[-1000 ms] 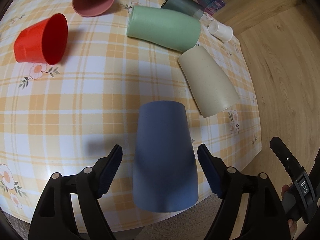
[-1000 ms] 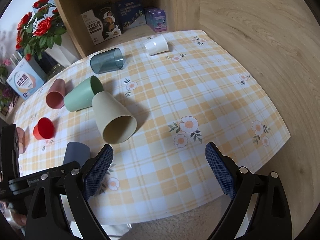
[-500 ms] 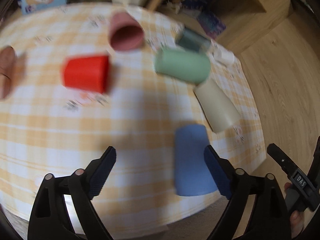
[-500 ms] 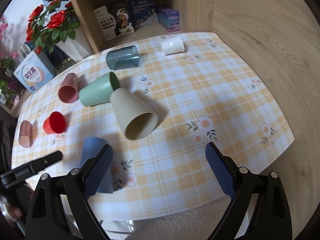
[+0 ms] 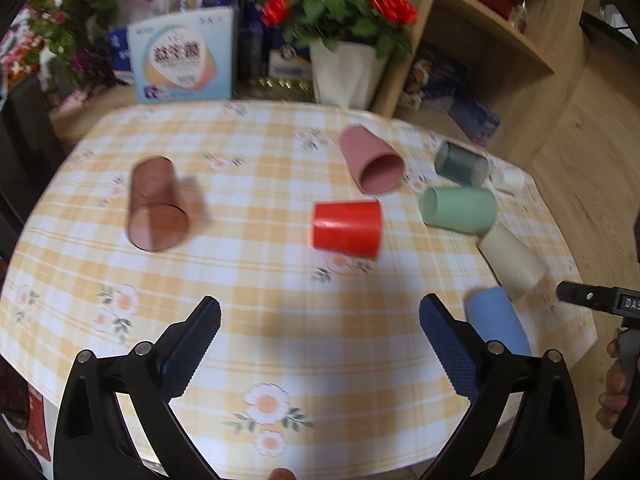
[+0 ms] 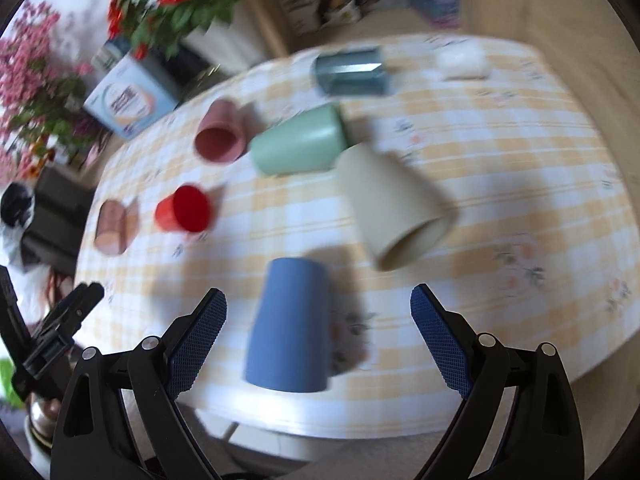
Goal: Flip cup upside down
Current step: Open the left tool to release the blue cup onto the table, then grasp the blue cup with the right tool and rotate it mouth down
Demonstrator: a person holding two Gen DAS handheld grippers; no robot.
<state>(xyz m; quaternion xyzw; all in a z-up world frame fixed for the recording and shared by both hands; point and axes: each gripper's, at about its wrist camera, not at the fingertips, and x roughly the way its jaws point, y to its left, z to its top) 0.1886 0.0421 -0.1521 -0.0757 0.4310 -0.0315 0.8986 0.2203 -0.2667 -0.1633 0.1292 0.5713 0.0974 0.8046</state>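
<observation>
The blue cup (image 6: 290,324) stands upside down near the table's front edge, wide rim on the checked tablecloth (image 6: 500,184), framed by the right gripper (image 6: 319,320), whose jaws are spread wide and hold nothing. Just behind it the beige cup (image 6: 394,204) lies on its side, its mouth toward the camera, with the green cup (image 6: 298,146) touching its base end. The pink cup (image 6: 220,132), red cup (image 6: 184,208), brown tumbler (image 5: 156,204), grey tumbler (image 6: 352,72) and small white cup (image 6: 464,62) also lie tipped. The left gripper (image 5: 320,330) hovers wide open and empty over bare cloth, the blue cup just right of it.
</observation>
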